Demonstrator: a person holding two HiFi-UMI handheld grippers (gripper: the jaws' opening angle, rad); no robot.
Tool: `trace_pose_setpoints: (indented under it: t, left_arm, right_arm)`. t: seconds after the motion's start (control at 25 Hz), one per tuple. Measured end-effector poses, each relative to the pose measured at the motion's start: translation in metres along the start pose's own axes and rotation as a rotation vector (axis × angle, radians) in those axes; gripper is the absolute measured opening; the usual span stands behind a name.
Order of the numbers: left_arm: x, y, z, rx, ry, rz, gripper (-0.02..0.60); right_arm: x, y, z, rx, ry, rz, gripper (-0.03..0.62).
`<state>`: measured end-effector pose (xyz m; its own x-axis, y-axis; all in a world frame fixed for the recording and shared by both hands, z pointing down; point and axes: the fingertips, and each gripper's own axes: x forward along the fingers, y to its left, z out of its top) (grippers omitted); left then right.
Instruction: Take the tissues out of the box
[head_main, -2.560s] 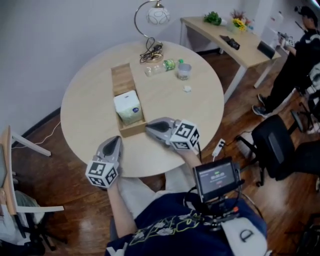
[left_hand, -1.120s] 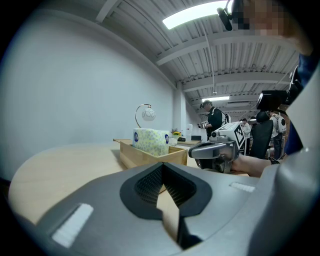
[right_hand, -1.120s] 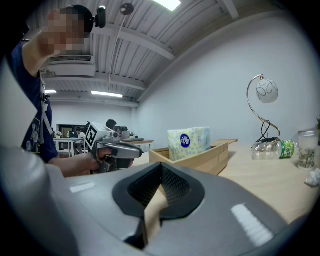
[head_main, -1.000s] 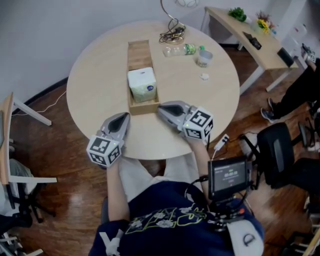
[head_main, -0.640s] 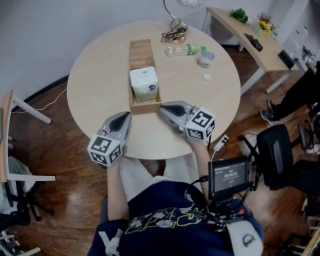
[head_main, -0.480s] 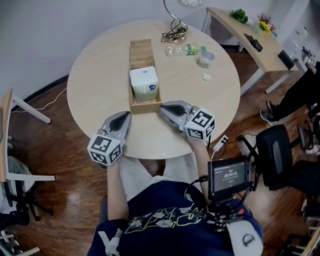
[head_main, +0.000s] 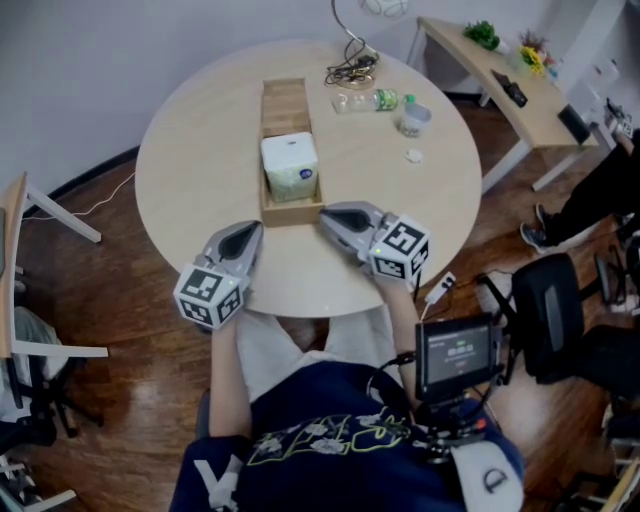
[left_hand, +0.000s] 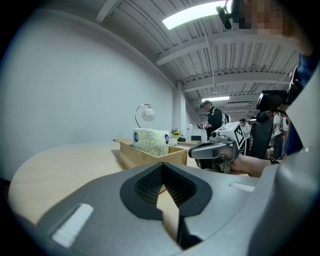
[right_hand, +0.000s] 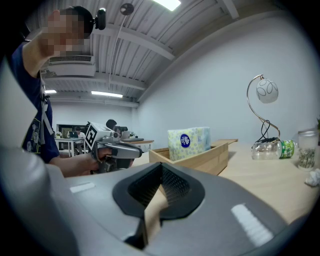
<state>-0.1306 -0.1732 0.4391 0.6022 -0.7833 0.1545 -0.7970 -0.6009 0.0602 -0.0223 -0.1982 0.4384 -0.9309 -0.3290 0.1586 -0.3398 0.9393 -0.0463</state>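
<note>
Tissues (head_main: 290, 167) upright in wooden box (head_main: 284, 100); left claw (head_main: 250, 229) and right claw (head_main: 326, 214) together, empty; bottle (head_main: 372, 100) outside left gripper view.

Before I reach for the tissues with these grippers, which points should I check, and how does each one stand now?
1. Tissue pack is in the wooden box, at its near end: ok.
2. Jaws open for grasping: not ok. Left gripper and right gripper are both shut, with nothing between the jaws.
3. Way to the pack: ok. Only bare table and the box's near wall lie ahead of the grippers.
4. Bottle and cup apart from the box: ok, they lie at the far right.
5. Pack loose enough to lift out: cannot tell.
</note>
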Motion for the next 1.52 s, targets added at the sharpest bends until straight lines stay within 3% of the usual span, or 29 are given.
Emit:
trace_pose_setpoints:
  t: [0.12, 0.28, 0.32, 0.44, 0.48, 0.72, 0.8, 0.88, 1.28, 1.52]
  left_arm:
    - [0.001, -0.003, -0.001, 0.006, 0.002, -0.031, 0.003]
    - [0.006, -0.009, 0.006, 0.028, -0.028, -0.146, 0.006]
    - [0.007, -0.008, 0.011, 0.02, -0.055, -0.151, 0.026]
    - [0.009, 0.005, 0.026, -0.023, -0.138, -0.116, 0.22]
    - [0.011, 0.009, 0.029, -0.024, -0.147, -0.104, 0.236]
    - [0.027, 0.018, 0.037, 0.077, -0.08, -0.08, 0.241]
    - [0.033, 0.02, 0.04, 0.094, -0.062, -0.079, 0.296]
    - [0.037, 0.022, 0.041, 0.118, -0.044, -0.071, 0.307]
    - [0.049, 0.025, 0.068, 0.16, -0.026, -0.075, 0.339]
    - [0.063, 0.029, 0.06, 0.284, 0.11, -0.075, 0.416]
  right_arm:
    - [0.0, -0.002, -0.004, -0.001, 0.004, 0.005, -0.003]
    - [0.002, 0.001, -0.001, 0.002, -0.005, -0.003, -0.003]
    - [0.002, 0.001, 0.001, 0.001, -0.007, -0.003, -0.003]
    - [0.003, 0.001, 0.0, 0.0, -0.004, 0.002, -0.003]
    - [0.003, 0.001, -0.001, 0.001, -0.003, 0.002, -0.003]
    - [0.004, 0.003, 0.003, 0.007, -0.003, -0.006, -0.003]
    - [0.004, 0.003, 0.003, 0.007, -0.001, -0.009, -0.003]
    - [0.004, 0.002, 0.001, 0.004, 0.004, -0.007, -0.003]
    - [0.005, 0.004, 0.0, 0.005, 0.01, -0.008, -0.003]
    - [0.007, 0.004, 0.002, 0.011, 0.001, -0.01, -0.003]
